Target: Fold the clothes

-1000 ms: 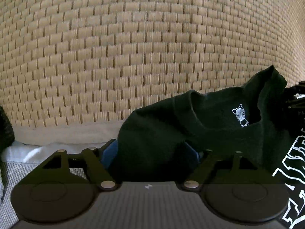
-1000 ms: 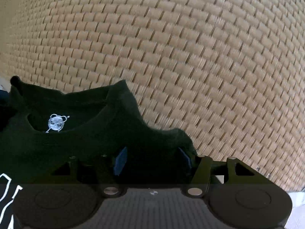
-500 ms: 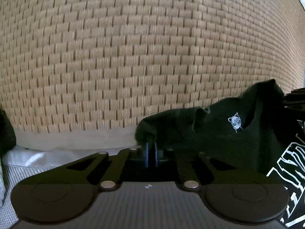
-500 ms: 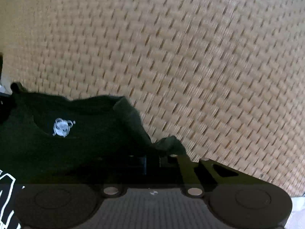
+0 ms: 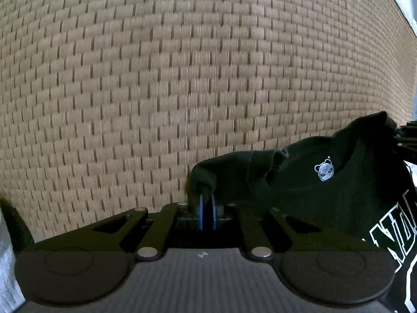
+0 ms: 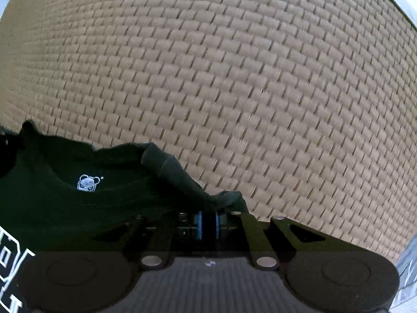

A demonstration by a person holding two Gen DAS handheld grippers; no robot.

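Fingers of both grippers are pressed together on cloth: the left gripper [image 5: 207, 210] pinches a bunched fold of the dark T-shirt [image 5: 325, 198] at one shoulder, and the right gripper [image 6: 208, 221] pinches the opposite shoulder edge just beside the ribbed collar [image 6: 169, 167]. The shirt hangs slack between them over a woven straw mat [image 5: 182, 78], its neck opening facing up, a small panda logo [image 6: 88, 182] inside the back of the collar and white block lettering [image 5: 398, 232] lower on the front. It looks light, soft and limp, so it should sag and crease wherever it is unsupported, and thin jersey could slip from a shallow pinch. Shoulder seams seem the sensible hold: doubled, firmer cloth, evenly spaced, likely letting the body drop straight for laying flat on the mat.
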